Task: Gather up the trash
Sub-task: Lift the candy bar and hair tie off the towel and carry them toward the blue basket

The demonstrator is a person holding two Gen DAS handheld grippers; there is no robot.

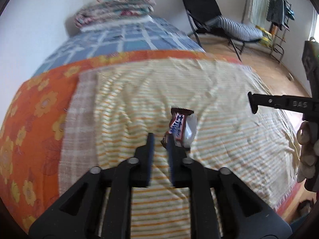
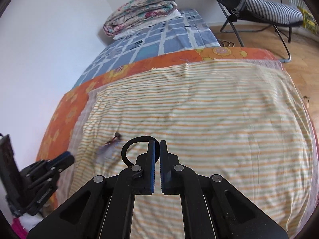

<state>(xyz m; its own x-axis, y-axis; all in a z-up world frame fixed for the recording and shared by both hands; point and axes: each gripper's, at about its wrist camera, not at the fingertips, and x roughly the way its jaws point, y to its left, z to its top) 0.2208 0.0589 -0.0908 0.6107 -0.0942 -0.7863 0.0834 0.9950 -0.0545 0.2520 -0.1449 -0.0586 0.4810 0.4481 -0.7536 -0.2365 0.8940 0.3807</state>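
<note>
A brown, white and blue candy wrapper (image 1: 180, 128) stands up on the striped sheet (image 1: 219, 91), just ahead of my left gripper (image 1: 160, 137) and against its right finger. The left jaws are open with a narrow gap, and the wrapper is outside that gap. The wrapper also shows blurred in the right wrist view (image 2: 111, 142). My right gripper (image 2: 157, 142) is shut on a thin black loop (image 2: 127, 147) that curls out to its left. The left gripper shows in the right wrist view (image 2: 63, 159).
The bed carries an orange flowered cover (image 1: 39, 103), a blue checked blanket (image 1: 123, 39) and folded quilts (image 2: 143, 10) at the far end. A black folding chair (image 1: 201, 10) with a striped cushion (image 1: 241, 29) stands on the wooden floor to the right.
</note>
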